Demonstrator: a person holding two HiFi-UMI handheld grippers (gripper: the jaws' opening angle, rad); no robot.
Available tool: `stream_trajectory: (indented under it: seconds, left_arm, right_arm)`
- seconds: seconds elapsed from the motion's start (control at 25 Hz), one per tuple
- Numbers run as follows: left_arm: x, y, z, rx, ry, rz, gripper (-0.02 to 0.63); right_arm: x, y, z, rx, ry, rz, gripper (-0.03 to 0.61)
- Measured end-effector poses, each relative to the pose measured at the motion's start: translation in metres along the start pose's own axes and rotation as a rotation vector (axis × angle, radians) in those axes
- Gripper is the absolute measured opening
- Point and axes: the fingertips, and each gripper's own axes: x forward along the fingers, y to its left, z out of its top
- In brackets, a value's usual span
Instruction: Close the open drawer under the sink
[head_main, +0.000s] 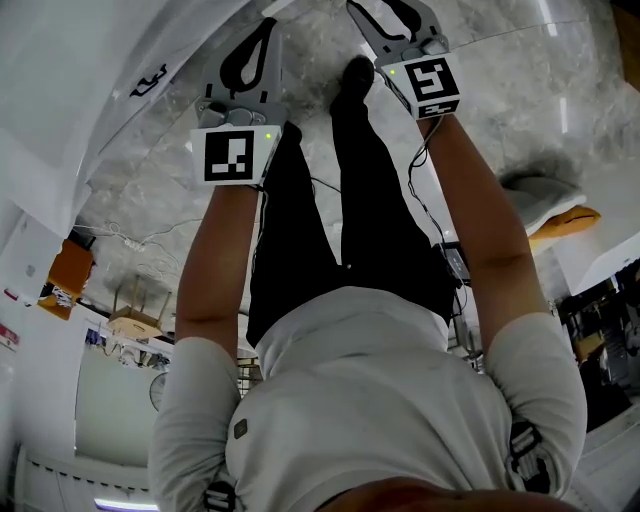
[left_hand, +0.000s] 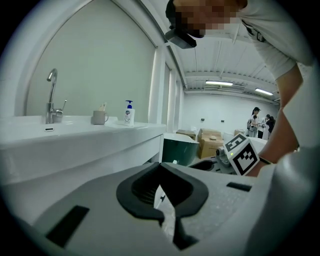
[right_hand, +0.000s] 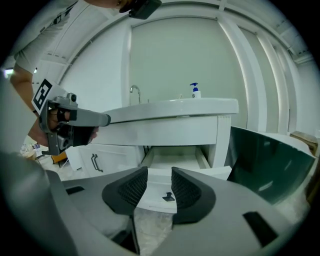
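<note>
The white open drawer (right_hand: 174, 159) is sitting pulled out of the white cabinet under the white sink counter (right_hand: 175, 107). It shows clearly only in the right gripper view. Its front panel with a small dark handle (right_hand: 168, 196) is showing through the gap of the right gripper (right_hand: 160, 171). That gripper's grey body is hiding the panel's lower edge. The ribbed black pads (right_hand: 134, 189) are standing spread apart, pinching nothing and touching nothing, with the drawer beyond them.

The left gripper (left_hand: 160, 169) is holding its black fingertips pressed together, with only a thin sliver of white showing in the hollow behind them. In its own view the drawer cannot be made out, because the gripper's body is covering everything below the counter edge. A chrome tap (left_hand: 51, 97), a grey mug (left_hand: 99, 117) and a white pump bottle (left_hand: 129, 113) are standing on the counter.

A dark green bin (right_hand: 265, 162) is standing just beside the cabinet, cut off at the frame's right. In the head view both grippers are pointing away over a marbled floor (head_main: 150, 180), the right one's tips are being cropped by the top edge, and the drawer is out of sight.
</note>
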Motion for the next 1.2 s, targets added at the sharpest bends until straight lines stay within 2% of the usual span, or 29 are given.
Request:
stream_trajectory:
  seconds: [0.2, 0.4, 0.72, 0.92, 1.2]
  left_arm:
    - [0.01, 0.013, -0.015, -0.013, -0.062, 0.031, 0.009]
    - [0.02, 0.018, -0.04, 0.008, -0.032, 0.035, 0.009]
    - [0.036, 0.02, -0.061, -0.028, -0.055, 0.055, 0.009]
    - [0.036, 0.018, -0.07, -0.044, -0.059, 0.055, 0.009]
    - [0.037, 0.021, -0.08, -0.06, -0.036, 0.059, 0.009]
  right_arm:
    - [0.025, -0.006, -0.032, 0.007, -0.004, -0.02, 0.173]
    - [0.056, -0.012, -0.065, -0.004, 0.028, -0.023, 0.178]
    - [0.093, -0.019, -0.099, -0.008, 0.068, -0.021, 0.199]
    - [0.109, -0.026, -0.113, 0.002, 0.087, -0.024, 0.201]
    - [0.119, -0.027, -0.108, 0.022, 0.095, -0.038, 0.195]
